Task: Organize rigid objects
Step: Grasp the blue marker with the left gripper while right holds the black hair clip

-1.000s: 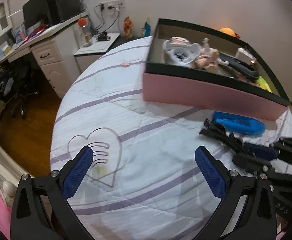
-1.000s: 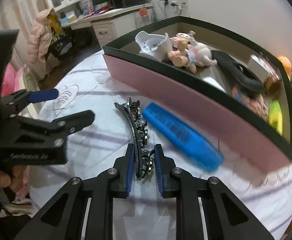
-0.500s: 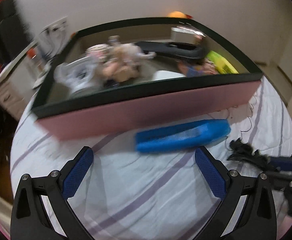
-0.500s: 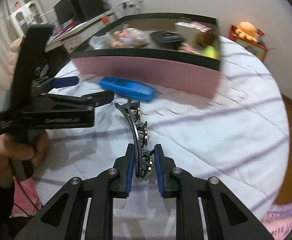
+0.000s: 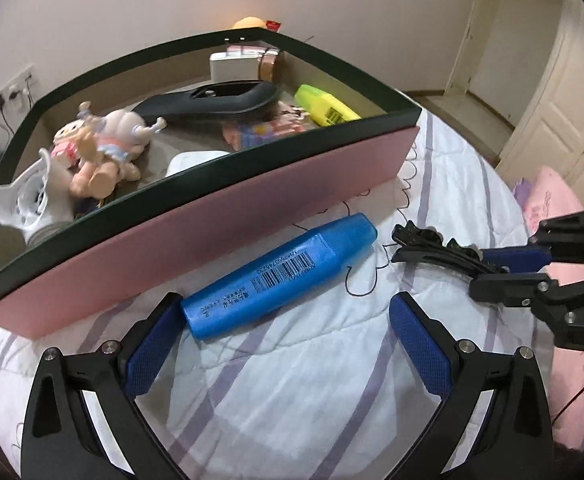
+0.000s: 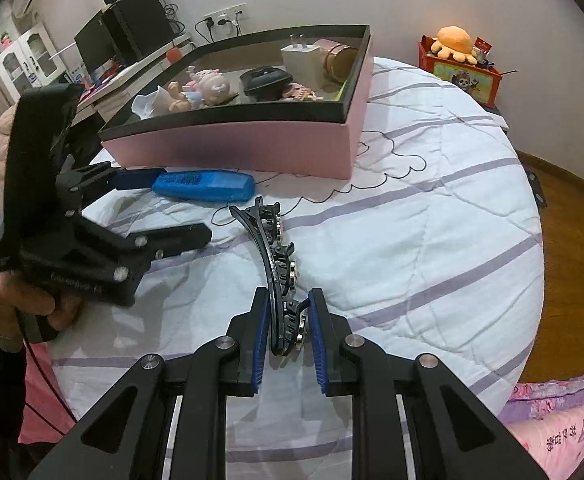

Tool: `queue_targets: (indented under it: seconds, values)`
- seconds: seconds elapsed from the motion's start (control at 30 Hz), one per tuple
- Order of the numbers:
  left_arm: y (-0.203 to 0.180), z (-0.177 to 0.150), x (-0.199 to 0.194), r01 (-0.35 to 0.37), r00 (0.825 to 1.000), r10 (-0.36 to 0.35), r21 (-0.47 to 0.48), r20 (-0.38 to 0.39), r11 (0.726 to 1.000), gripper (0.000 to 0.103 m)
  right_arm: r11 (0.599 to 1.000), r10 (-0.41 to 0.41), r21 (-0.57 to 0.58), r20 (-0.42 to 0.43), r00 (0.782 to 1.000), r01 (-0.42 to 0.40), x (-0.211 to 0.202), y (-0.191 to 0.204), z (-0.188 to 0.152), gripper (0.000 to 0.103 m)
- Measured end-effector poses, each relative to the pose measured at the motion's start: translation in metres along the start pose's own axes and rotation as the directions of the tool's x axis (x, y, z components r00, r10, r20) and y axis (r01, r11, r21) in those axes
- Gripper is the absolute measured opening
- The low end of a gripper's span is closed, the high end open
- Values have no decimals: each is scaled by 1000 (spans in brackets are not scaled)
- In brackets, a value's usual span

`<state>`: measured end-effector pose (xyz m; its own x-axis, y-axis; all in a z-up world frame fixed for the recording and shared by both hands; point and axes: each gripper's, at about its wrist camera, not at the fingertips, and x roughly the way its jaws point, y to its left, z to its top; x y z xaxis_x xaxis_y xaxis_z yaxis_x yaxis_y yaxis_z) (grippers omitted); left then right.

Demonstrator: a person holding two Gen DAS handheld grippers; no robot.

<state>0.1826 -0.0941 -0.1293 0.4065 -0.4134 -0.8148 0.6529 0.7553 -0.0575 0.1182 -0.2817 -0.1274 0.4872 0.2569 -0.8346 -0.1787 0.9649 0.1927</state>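
Right hand-held gripper [image 6: 288, 322] clamped on black hair clip [image 6: 277, 264]; left hand-held gripper [image 5: 287, 316] spread wide (nothing held) beside blue marker [image 5: 279, 276].

Blue marker [image 5: 279, 276] flat beside pink box [image 5: 219, 232]

The left wrist view looked forward between its own fingers, low and close over the bed [image 5: 292, 380], toward the pink box [image 5: 219, 224]. The right wrist view sat farther back, facing the same box [image 6: 251, 148] across the quilt. Both shared the blue case [image 5: 279, 276] [image 6: 203, 186].
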Motion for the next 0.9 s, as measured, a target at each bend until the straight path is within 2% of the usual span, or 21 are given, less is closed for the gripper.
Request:
queue_targets:
  seconds: [0.1,0.17,0.23,0.3,0.53,0.67,0.77,0.9]
  values:
    - [-6,4,5,-30,1000,30,36,-4,999,98,1000,-4,10,4,1000,4,-2,-1,-2,19]
    - [-10,6,5,-26,1000,26,67,-1,997,90,1000,-10,21,6,1000,10,-3,-3,-2,19]
    - [-11,11,6,-25,1000,25,75,1,997,78,999,-21,29,8,1000,20,-5,-6,-2,19]
    - [-11,18,8,-30,1000,31,76,1,997,73,999,-36,41,11,999,35,-7,-9,-2,19]
    - [-34,16,13,-81,997,81,150,10,985,66,997,-45,66,21,999,43,-14,-18,-6,19]
    - [-45,18,14,-84,996,80,212,28,974,66,996,-61,72,24,998,59,-15,-21,-5,19]
    - [-42,22,17,-39,999,38,194,11,980,62,995,-78,64,20,997,77,-11,-20,-1,19]
    - [-46,15,12,15,1000,-14,223,-7,975,62,995,-79,66,14,997,78,-7,-22,0,19]
